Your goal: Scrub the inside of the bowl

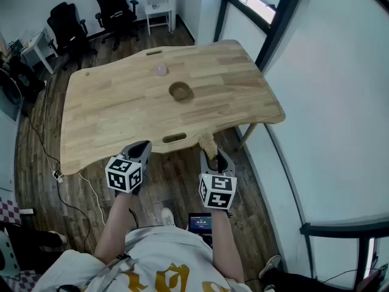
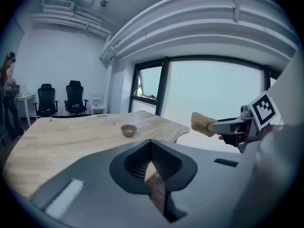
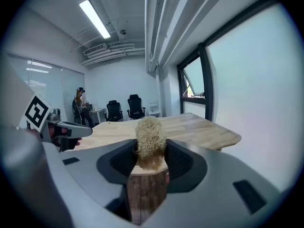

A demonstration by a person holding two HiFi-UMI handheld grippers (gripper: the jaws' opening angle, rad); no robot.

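A small brown bowl [image 1: 180, 91] [image 2: 128, 130] stands near the middle of the wooden table [image 1: 109, 108], far ahead of both grippers. Both grippers are held off the table's near edge, above the floor. My right gripper [image 1: 210, 156] [image 3: 151, 152] is shut on a tan fibrous scrubber [image 1: 208, 142] [image 3: 151, 140], which sticks up and forward from its jaws. From the left gripper view the scrubber [image 2: 202, 123] shows at the right. My left gripper [image 1: 143, 148] [image 2: 151, 148] is shut with nothing in it.
A small pale pink cup [image 1: 160, 70] stands just beyond the bowl. Black office chairs [image 1: 114, 8] and a white side table [image 1: 158, 5] are past the table's far end. A window wall [image 1: 316, 102] runs along the right. A cable [image 1: 91, 193] lies on the wood floor.
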